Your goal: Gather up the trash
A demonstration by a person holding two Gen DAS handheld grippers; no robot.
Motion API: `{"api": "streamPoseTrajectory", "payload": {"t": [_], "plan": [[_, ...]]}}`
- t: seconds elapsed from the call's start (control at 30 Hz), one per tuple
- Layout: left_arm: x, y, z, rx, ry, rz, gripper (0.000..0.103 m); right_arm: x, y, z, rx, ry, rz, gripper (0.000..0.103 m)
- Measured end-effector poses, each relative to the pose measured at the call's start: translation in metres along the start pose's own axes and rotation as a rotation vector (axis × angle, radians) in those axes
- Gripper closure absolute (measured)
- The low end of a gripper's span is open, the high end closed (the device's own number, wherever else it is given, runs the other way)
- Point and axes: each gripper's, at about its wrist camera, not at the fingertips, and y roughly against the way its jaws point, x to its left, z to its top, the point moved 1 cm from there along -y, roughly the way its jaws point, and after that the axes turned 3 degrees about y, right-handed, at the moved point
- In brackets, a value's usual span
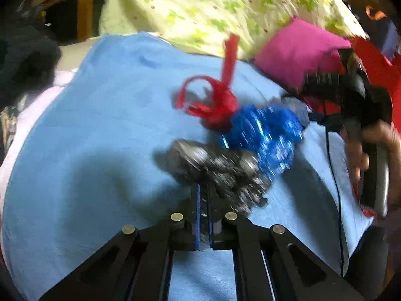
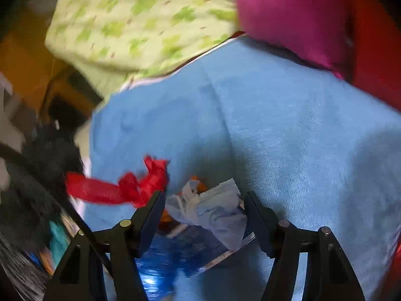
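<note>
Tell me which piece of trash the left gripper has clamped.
The dark silvery crumpled wrapper, pinched by the left gripper. The shiny blue wrapper and red ribbon lie beyond it, unheld.

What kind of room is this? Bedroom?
Probably a bedroom or living room: soft furnishings, not a worktop. A blue blanket covers the surface, a floral quilt and a pink pillow are bunched behind it, and wooden furniture stands at far left.

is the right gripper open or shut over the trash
Open. In the right wrist view the right gripper has its fingers spread wide on either side of the crumpled pale wrapper, not pressing it.
</note>
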Motion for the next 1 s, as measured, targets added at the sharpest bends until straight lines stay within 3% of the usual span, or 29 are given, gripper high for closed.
{"api": "streamPoseTrajectory", "payload": {"t": [0.1,0.33,0.43,0.57,0.63,0.67,0.73,0.83,0.93,1.0], "plan": [[0.015,0.006,0.005,-0.038,0.047,0.048,0.098,0.002,0.005,-0.015,0.012,0.054,0.001,0.065],[0.034,0.011,0.011,-0.071,0.139,0.037,0.098,-0.009,0.047,-0.060,0.033,0.076,0.081,0.067],[0.034,0.011,0.010,-0.055,0.160,0.027,0.089,-0.016,0.059,-0.086,0.079,0.093,0.088,0.067],[0.022,0.008,0.005,-0.021,0.129,-0.008,0.052,-0.024,0.059,-0.111,0.193,0.109,0.104,0.064],[0.011,0.005,0.002,-0.006,0.078,-0.014,0.043,-0.027,0.057,-0.112,0.214,0.091,0.093,0.049],[0.004,0.004,0.000,0.001,0.045,-0.016,0.041,-0.031,0.058,-0.107,0.197,0.054,0.107,0.036],[-0.008,0.000,-0.004,0.011,-0.008,-0.022,0.039,-0.037,0.058,-0.095,0.148,-0.030,0.150,0.035],[-0.020,-0.007,-0.009,0.034,-0.063,-0.028,0.038,-0.043,0.053,-0.071,0.092,-0.117,0.162,0.035],[-0.026,-0.019,-0.014,0.072,-0.086,-0.025,0.041,-0.039,0.032,-0.051,0.111,-0.191,0.169,0.035],[-0.029,-0.028,-0.016,0.106,-0.105,-0.016,0.077,-0.034,0.014,-0.042,0.139,-0.248,0.129,0.035]]}}
